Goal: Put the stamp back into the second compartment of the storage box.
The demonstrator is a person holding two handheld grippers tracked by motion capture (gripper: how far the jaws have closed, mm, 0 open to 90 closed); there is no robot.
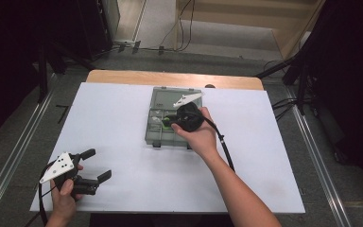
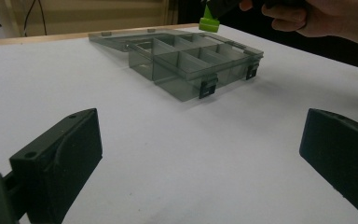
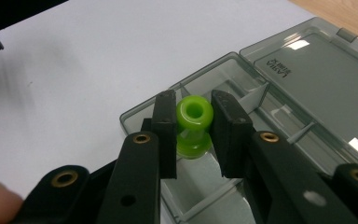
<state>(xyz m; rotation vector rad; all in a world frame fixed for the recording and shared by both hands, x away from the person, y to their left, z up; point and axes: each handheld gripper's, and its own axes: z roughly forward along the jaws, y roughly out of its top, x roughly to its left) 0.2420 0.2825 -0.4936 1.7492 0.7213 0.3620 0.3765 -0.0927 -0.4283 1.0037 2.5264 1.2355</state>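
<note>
Right tool (image 3: 194, 135) clamps a glossy green spool-shaped piece (image 3: 194, 122) with a hollow center; left tool (image 2: 200, 158) gapes.

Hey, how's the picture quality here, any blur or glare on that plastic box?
High view: even light, dark surroundings. Right gripper view: green spool sharp, white glare on the box lid, blurred fingertip bottom left. Left gripper view: near jaws soft, box fairly clear.
</note>
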